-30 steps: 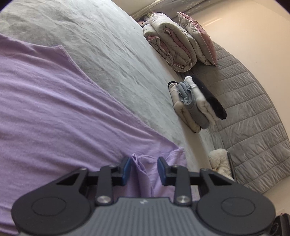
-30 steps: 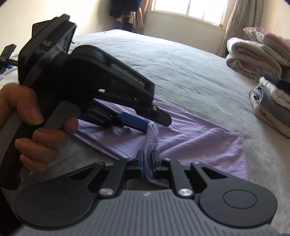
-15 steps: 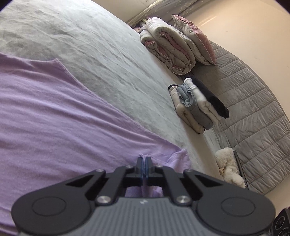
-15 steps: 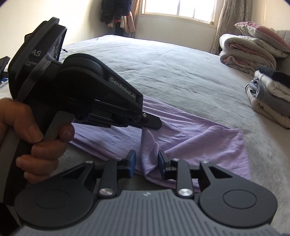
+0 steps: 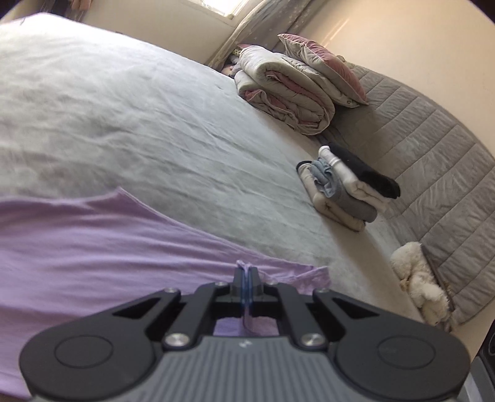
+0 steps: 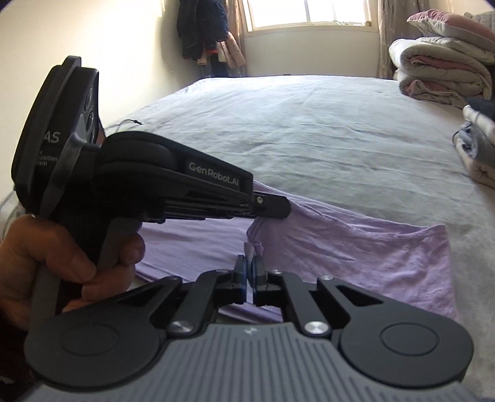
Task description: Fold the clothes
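A lilac garment (image 6: 355,247) lies spread on the grey bed sheet (image 6: 309,130). My right gripper (image 6: 249,267) is shut on a pinched fold of its near edge. My left gripper (image 6: 273,209), held by a hand (image 6: 62,266), comes in from the left just above the right one and grips the same bunched edge. In the left wrist view the left gripper (image 5: 246,278) is shut, with a tuft of the lilac garment (image 5: 92,247) sticking out between its pads. The cloth is pulled up slightly at the pinch.
A stack of folded clothes (image 5: 346,188) sits on the bed near the quilted headboard (image 5: 433,160). Behind it lie a rolled duvet (image 5: 284,92) and a pillow (image 5: 321,65). A white plush toy (image 5: 414,284) rests by the headboard. Coats (image 6: 210,34) hang beside the window (image 6: 306,12).
The left gripper shut on the lilac edge and rose a little. The right gripper let go half a second ago and has shut again on the fabric just below.
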Motion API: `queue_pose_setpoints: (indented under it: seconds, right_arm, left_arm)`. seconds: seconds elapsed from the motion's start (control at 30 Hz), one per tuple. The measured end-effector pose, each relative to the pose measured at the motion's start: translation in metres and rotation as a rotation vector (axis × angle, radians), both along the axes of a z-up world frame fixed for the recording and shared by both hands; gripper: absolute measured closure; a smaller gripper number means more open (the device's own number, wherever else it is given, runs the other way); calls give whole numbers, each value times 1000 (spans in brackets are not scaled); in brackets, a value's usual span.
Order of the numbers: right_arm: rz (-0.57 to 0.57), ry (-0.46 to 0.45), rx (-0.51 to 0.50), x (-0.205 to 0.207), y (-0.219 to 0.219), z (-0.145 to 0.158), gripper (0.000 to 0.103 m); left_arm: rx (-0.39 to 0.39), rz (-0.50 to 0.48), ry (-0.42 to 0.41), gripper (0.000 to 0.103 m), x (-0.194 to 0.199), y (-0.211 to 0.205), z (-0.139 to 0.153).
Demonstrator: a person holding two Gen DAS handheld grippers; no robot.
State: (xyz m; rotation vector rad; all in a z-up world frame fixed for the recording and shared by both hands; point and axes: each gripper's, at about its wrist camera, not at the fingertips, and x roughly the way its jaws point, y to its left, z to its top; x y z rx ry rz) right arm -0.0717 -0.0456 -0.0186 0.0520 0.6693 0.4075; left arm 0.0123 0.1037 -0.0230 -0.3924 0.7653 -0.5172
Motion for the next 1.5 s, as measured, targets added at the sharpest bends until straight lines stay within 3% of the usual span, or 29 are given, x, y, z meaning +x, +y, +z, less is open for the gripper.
queue_pose_setpoints:
  seconds: [0.37, 0.63, 0.9, 1.43, 1.5]
  right_arm:
    - [120, 35, 70, 25, 61, -4, 99]
    - [204, 52, 126, 51, 118, -5, 99]
    - [267, 77, 182, 68, 166, -9, 99]
    - [342, 169, 320, 84, 215, -29, 98]
    - [354, 189, 343, 84, 218, -33, 89]
  left_arm:
    - [35, 115, 58, 102, 13, 78, -13]
    - [89, 201, 34, 102, 15, 137, -11]
    - [93, 299, 43, 102, 18, 193, -14]
    - [119, 413, 38, 101, 8, 245, -13]
    - [116, 435, 27, 101, 5, 250, -10]
